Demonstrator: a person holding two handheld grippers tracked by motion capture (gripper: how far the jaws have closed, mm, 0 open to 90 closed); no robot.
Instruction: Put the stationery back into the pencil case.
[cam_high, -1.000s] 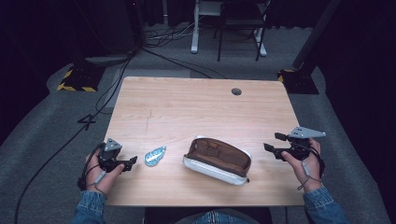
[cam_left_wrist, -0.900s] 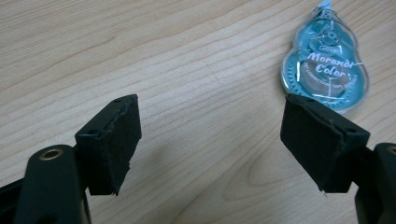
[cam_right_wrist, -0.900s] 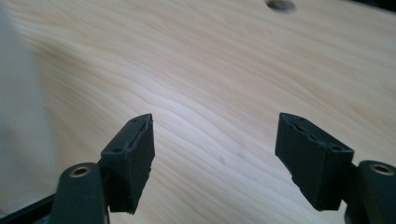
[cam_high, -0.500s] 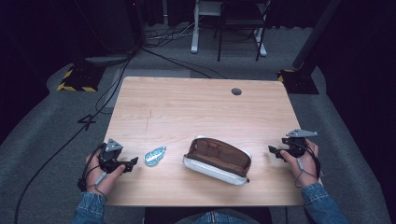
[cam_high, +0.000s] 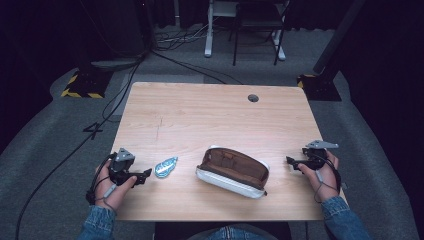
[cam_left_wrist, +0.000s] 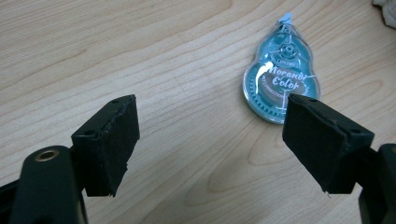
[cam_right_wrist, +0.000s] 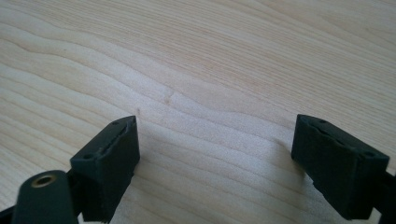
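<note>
The left gripper (cam_high: 145, 174) rests at the table's (cam_high: 210, 120) near left edge, fingers (cam_left_wrist: 109, 140) spread wide and empty. The correction tape (cam_high: 165, 167) lies just right of it. The open pouch (cam_high: 232, 171) sits mid-table. The right gripper (cam_high: 291, 162), near right, is also released.

Correction tape (cam_high: 165, 167) lay on table (cam_high: 210, 115), near front edge, left of pouch (cam_high: 232, 172). Left gripper (cam_high: 145, 175) sat just left of tape, near front-left corner. Right gripper (cam_high: 291, 163) sat right of pouch, near right edge. Pouch lay between grippers.
</note>
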